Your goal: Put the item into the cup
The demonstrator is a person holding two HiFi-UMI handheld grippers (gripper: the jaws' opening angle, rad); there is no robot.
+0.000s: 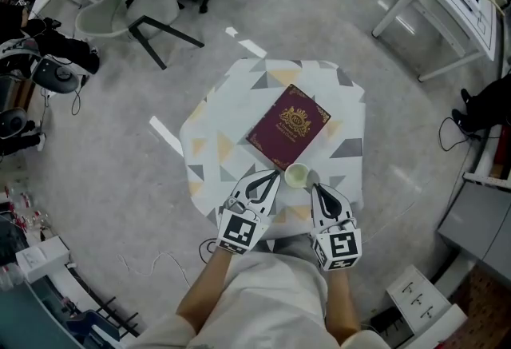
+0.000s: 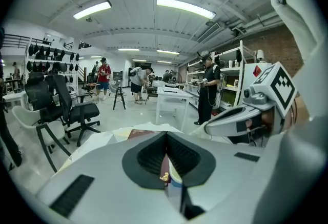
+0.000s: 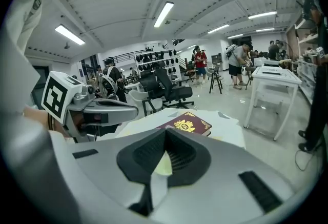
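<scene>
Flanking the cup (image 1: 297,176), both tools sit low over the worktop (image 1: 209,140), a small one under a cloth of grey and yellow triangles.

- Left tool (image 1: 275,174): tip just left of the cup. Its own view shows the jaws pressed together at the tip, with nothing pinched that I can make out. The slit below the pads shows only a strip of maroon cover, a gold speck and what looks like the cup's rim, all beyond the jaws.
- Right tool (image 1: 313,187): tip just right of the cup, on the person's side of it. Its jaws are pressed together too and look empty, with a pale patch (probably the cup) showing behind the pads.
- Cup: small, pale, upright. I cannot tell whether anything is inside.
- Maroon book (image 1: 288,125): lies flat just beyond the cup, its near corner almost at the rim.

Step in hand, as I judge it: the very start, or else the end. No loose small item shows, so which item is meant is unclear. The book is far too large for the cup. If an item is still to go in, the next move calls for one tool to spread, take it and bring it over the rim, the other steadying the light cup against tipping.

Writing: a gold crest on the book cover, with lettering too small to read. There are black-and-white square markers on the tool cubes and no legible brand.
</scene>
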